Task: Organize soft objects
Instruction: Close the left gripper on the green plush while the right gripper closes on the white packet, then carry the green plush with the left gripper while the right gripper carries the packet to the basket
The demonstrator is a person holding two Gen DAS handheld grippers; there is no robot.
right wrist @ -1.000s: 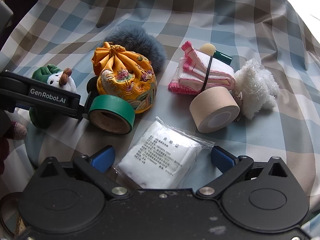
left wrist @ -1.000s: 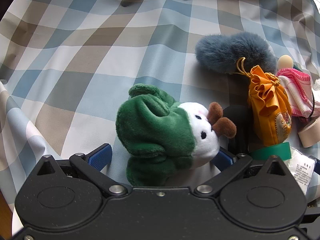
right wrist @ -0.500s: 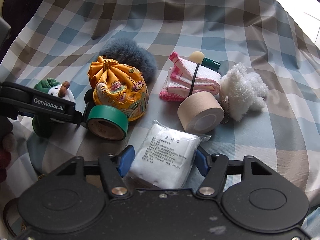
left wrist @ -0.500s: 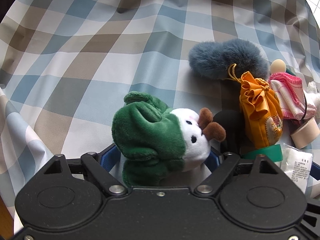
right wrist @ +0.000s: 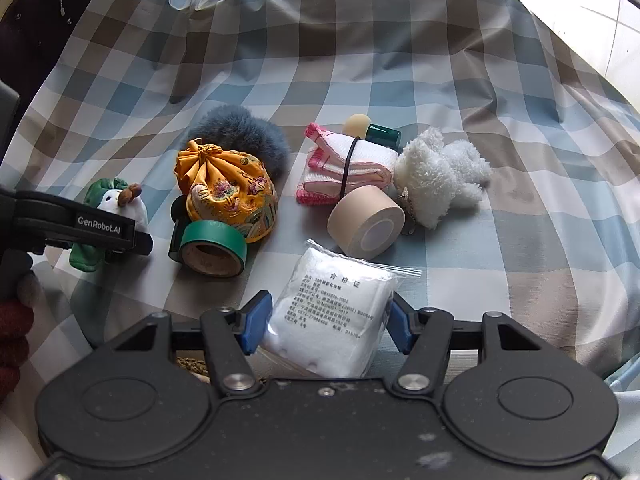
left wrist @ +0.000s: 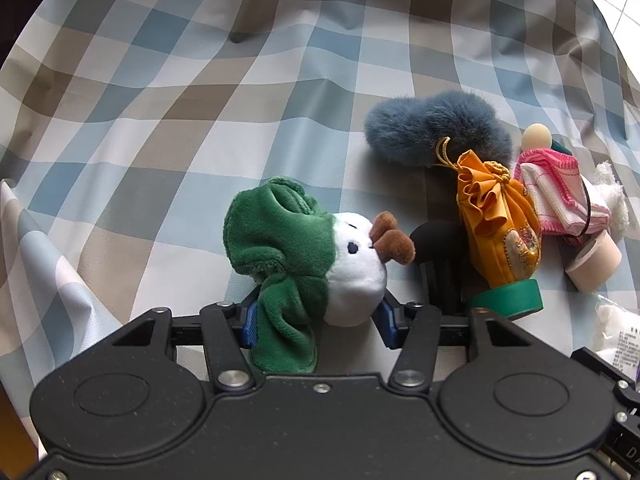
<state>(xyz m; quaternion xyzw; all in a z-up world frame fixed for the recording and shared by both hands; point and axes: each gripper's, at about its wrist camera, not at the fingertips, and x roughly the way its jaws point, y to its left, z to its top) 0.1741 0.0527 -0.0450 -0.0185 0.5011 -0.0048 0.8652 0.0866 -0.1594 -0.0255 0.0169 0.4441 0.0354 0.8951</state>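
Note:
A green and white plush toy (left wrist: pixel 288 240) lies on the checked cloth (left wrist: pixel 200 100). My left gripper (left wrist: pixel 318 316) straddles its lower part, jaws closing, blue pads pressing into both sides. The right wrist view shows the same toy (right wrist: pixel 116 200) behind the left gripper's arm (right wrist: pixel 80 224). My right gripper (right wrist: pixel 326 320) is shut on a clear bag of white cotton (right wrist: pixel 336 304), pinched at its near end and raised a little off the cloth.
Clustered in the middle are a blue-grey fur puff (right wrist: pixel 240 132), an orange pouch (right wrist: pixel 228 192), green tape (right wrist: pixel 212 248), a beige tape roll (right wrist: pixel 366 220), a pink-edged cloth bundle (right wrist: pixel 348 172) and a white fluffy toy (right wrist: pixel 436 176). A red-gloved hand (right wrist: pixel 12 332) is at the left edge.
Both grippers went from wide open to closed, the left around the plush toy, the right on the cotton bag. The right gripper has risen slightly with the bag.

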